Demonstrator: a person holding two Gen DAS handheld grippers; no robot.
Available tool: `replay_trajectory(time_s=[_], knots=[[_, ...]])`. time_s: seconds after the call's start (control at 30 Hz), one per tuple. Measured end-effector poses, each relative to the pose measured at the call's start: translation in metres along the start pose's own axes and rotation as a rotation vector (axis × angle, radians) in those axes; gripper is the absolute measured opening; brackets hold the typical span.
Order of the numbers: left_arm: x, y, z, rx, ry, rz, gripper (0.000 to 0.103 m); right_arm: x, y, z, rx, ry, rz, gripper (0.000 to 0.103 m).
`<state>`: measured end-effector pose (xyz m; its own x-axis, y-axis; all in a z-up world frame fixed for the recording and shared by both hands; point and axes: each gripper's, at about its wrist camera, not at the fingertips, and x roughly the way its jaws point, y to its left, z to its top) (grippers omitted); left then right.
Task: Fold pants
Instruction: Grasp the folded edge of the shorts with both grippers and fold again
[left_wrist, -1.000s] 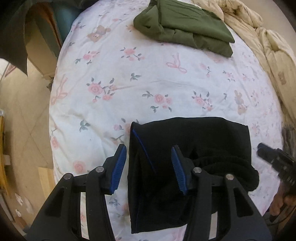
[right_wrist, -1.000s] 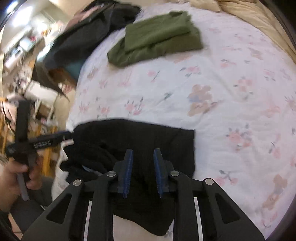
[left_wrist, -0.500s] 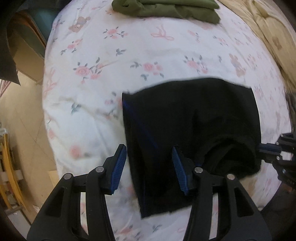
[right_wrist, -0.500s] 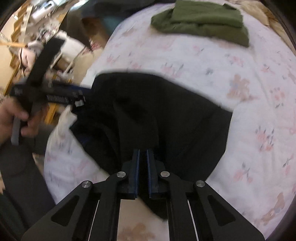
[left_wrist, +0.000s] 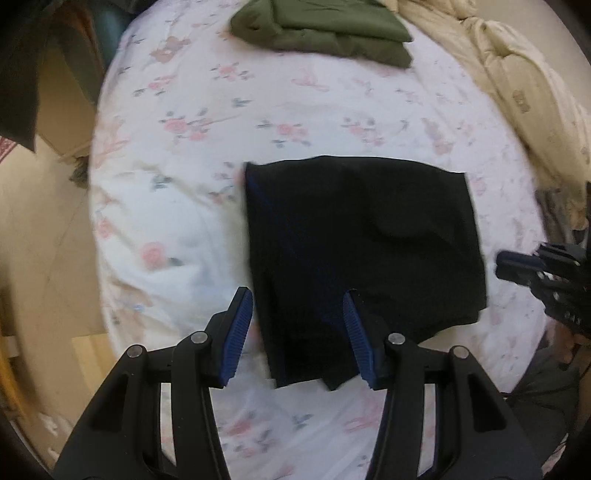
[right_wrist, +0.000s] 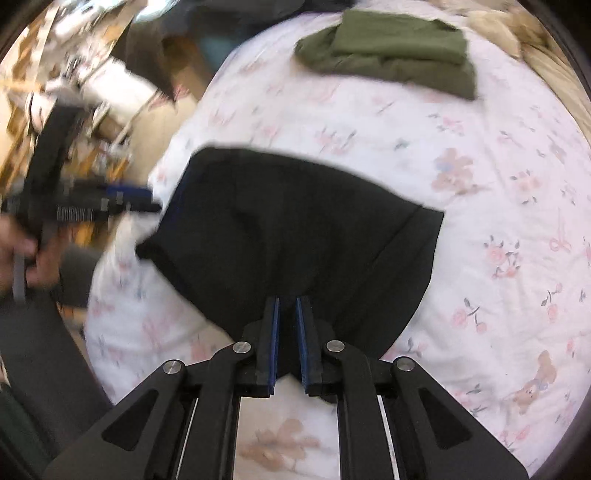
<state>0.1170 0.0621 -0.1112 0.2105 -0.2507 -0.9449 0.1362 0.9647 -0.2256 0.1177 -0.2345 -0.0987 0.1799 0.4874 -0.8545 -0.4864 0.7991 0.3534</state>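
Where the black pants (left_wrist: 354, 243) lay folded into a rough rectangle on the bed (left_wrist: 177, 229), they were found on the near part of the floral sheet, close to its front edge. The left tongs (left_wrist: 298, 314) were held wide open above the near left corner of the pants, with nothing between the blue pads (left_wrist: 236, 332); whether the pads touched the cloth could not be told. The right tongs (right_wrist: 287, 321) were seen nearly closed over the near edge of the pants, a narrow gap being left between the pads (right_wrist: 273, 332), and dark cloth appeared within that gap, though a firm pinch could not be confirmed. In the left wrist view the right tongs (left_wrist: 517, 264) were seen just beside the right edge of the pants. A folded green garment (left_wrist: 325, 29) was laid well beyond the pants, at the far side of the bed. A cream quilt (left_wrist: 517, 74) was bunched to the right of the pants, along the far right edge.
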Motion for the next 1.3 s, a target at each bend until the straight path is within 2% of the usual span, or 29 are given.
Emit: replay_trajectory(time_s=[0.13, 0.17, 0.23, 0.27, 0.3, 0.33, 0.4, 0.5, 0.6, 0.67, 0.7, 0.73, 0.77, 0.9, 0.97, 1.03, 1.13, 1.17, 1.27, 1.3], knots=[[0.02, -0.035, -0.001, 0.058, -0.016, -0.016, 0.047, 0.02, 0.021, 0.008, -0.034, -0.018, 0.059, 0.012], [0.029, -0.043, -0.003, 0.094, 0.014, 0.0, 0.047, 0.029, 0.026, 0.008, -0.046, 0.007, 0.073, 0.012], [0.048, -0.055, -0.009, 0.188, 0.097, 0.088, 0.048, 0.049, 0.033, 0.003, -0.062, 0.084, 0.055, 0.011], [0.053, -0.058, -0.013, 0.217, 0.122, 0.112, 0.048, 0.067, 0.031, -0.005, -0.042, 0.178, 0.061, 0.011], [0.054, -0.059, -0.016, 0.234, 0.133, 0.118, 0.05, 0.076, 0.03, -0.011, -0.034, 0.229, 0.07, 0.011], [0.052, -0.059, -0.017, 0.232, 0.132, 0.118, 0.052, 0.079, 0.03, -0.016, -0.046, 0.246, 0.061, 0.008], [0.048, -0.059, -0.014, 0.223, 0.125, 0.121, 0.053, 0.066, 0.032, -0.015, -0.065, 0.214, 0.059, 0.008], [0.034, -0.049, -0.005, 0.165, 0.088, 0.087, 0.053, 0.027, 0.013, -0.002, 0.023, 0.068, 0.091, 0.012], [0.015, -0.023, 0.009, 0.034, 0.008, 0.063, 0.053, -0.005, -0.026, 0.011, 0.186, -0.086, 0.054, 0.012], [0.005, 0.002, 0.021, -0.096, -0.071, 0.071, 0.053, -0.018, -0.066, 0.012, 0.379, -0.169, 0.05, 0.016], [0.003, 0.011, 0.025, -0.145, -0.095, 0.072, 0.053, -0.018, -0.082, 0.01, 0.458, -0.186, 0.063, 0.023], [0.003, 0.021, 0.03, -0.198, -0.113, 0.062, 0.053, -0.016, -0.096, 0.008, 0.531, -0.189, 0.082, 0.028], [0.005, 0.031, 0.035, -0.25, -0.123, 0.038, 0.053, -0.012, -0.109, 0.007, 0.581, -0.188, 0.105, 0.028], [0.024, 0.046, 0.056, -0.357, -0.104, -0.05, 0.052, 0.004, -0.124, 0.009, 0.625, -0.161, 0.133, 0.028], [0.03, 0.04, 0.062, -0.368, -0.102, -0.049, 0.051, 0.01, -0.125, 0.016, 0.603, -0.131, 0.112, 0.028], [0.031, 0.038, 0.062, -0.356, -0.096, -0.048, 0.051, 0.02, -0.12, 0.019, 0.572, -0.096, 0.054, 0.028], [0.037, 0.036, 0.063, -0.317, -0.077, -0.01, 0.051, 0.028, -0.122, 0.016, 0.55, -0.05, 0.026, 0.028], [0.041, 0.034, 0.064, -0.31, -0.071, 0.001, 0.049, 0.031, -0.12, 0.017, 0.538, -0.038, 0.025, 0.028], [0.048, 0.032, 0.068, -0.296, -0.082, -0.016, 0.032, 0.033, -0.114, 0.022, 0.471, -0.045, 0.018, 0.028], [0.051, 0.03, 0.07, -0.28, -0.079, -0.009, 0.026, 0.036, -0.113, 0.025, 0.447, -0.035, 0.009, 0.022]])
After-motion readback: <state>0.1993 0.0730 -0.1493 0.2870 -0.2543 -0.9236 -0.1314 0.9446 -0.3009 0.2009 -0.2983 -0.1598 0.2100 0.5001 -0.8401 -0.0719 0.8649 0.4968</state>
